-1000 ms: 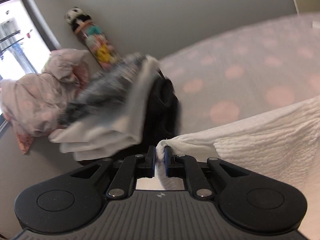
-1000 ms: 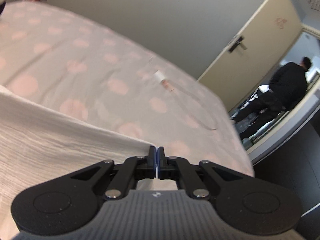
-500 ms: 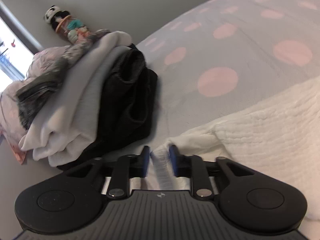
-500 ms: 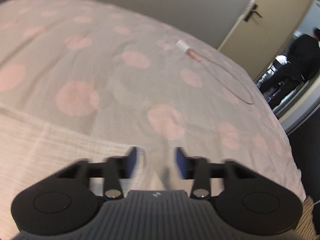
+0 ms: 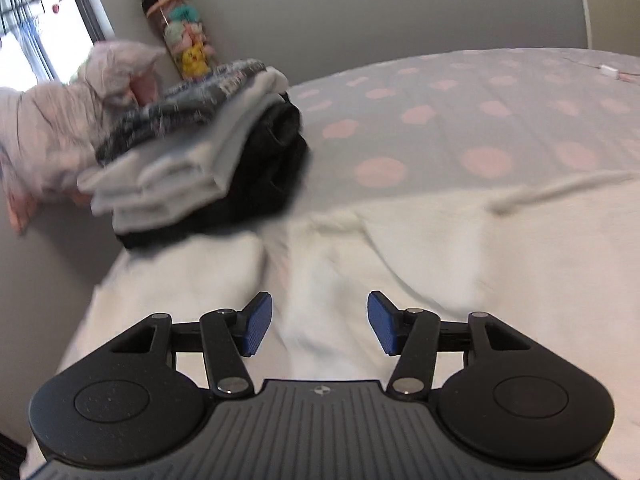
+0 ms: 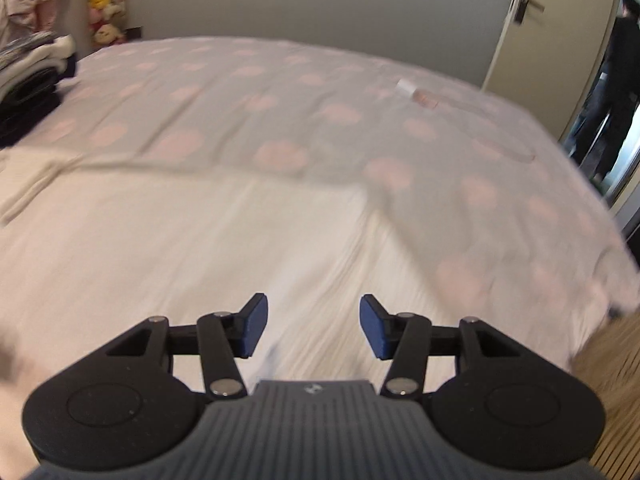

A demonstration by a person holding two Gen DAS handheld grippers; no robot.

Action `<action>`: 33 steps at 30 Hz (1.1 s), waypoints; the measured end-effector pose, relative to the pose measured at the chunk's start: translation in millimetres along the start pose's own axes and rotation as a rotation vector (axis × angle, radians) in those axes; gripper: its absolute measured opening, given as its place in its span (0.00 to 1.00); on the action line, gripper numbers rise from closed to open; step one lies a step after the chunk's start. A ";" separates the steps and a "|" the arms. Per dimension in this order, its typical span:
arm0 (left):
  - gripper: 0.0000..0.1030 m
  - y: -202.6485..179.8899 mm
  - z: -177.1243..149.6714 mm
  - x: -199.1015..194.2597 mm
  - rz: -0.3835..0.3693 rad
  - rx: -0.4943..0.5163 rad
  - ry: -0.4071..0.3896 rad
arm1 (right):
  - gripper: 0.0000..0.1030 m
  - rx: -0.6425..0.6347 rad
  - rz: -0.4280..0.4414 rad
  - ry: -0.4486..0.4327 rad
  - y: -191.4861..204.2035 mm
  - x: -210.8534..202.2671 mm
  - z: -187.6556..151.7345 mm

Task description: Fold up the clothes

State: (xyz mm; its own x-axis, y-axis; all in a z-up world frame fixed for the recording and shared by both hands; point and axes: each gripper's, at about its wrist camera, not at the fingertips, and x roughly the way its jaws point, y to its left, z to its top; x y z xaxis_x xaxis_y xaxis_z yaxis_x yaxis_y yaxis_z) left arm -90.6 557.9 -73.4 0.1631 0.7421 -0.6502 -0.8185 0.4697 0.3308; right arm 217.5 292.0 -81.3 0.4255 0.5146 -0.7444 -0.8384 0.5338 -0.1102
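A stack [image 5: 192, 152] of folded clothes sits upper left on the bed [image 5: 480, 120], a cable [image 6: 420, 96] upper right. My left fingers [image 5: 256, 322] and right fingers [image 6: 252, 330] are spread, empty, the white cloth [image 6: 180, 240] flat just beyond them.

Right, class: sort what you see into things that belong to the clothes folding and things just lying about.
Part of the job:
white garment
stack of folded clothes
left gripper
right gripper

Lying about:
cable
soft toys
crumpled pink bedding
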 end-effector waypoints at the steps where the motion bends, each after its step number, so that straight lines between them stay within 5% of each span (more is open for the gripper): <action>1: 0.61 -3.8 -7.5 -8.6 -0.009 -0.014 0.007 | 0.54 -0.003 0.010 0.008 5.1 -3.8 -10.6; 9: 0.61 -29.5 -56.8 -57.3 -0.067 -0.159 0.046 | 0.52 -0.016 -0.069 0.040 21.3 10.2 -55.4; 11: 0.60 -36.5 -67.5 -52.6 -0.082 -0.142 0.080 | 0.30 0.005 -0.077 0.054 17.7 12.7 -53.7; 15: 0.58 -39.6 -68.0 -33.6 -0.089 -0.084 0.097 | 0.14 0.039 -0.098 0.067 12.2 9.5 -46.2; 23: 0.58 -32.7 -57.5 1.1 -0.113 -0.033 0.102 | 0.14 0.126 -0.039 0.068 -10.6 -20.1 -10.1; 30: 0.58 -15.8 -59.7 18.6 -0.150 -0.122 0.153 | 0.10 0.169 0.116 0.188 -27.4 -13.2 6.9; 33: 0.58 -13.9 -60.1 21.8 -0.144 -0.126 0.159 | 0.08 0.128 0.018 0.186 -31.7 -12.2 9.9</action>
State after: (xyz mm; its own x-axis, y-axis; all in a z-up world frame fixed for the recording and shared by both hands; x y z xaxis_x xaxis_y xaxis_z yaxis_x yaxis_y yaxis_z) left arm -108.8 538.7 -133.3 0.2024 0.5826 -0.7871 -0.8571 0.4942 0.1453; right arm 242.3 275.5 -62.3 0.3308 0.3983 -0.8556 -0.7903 0.6124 -0.0205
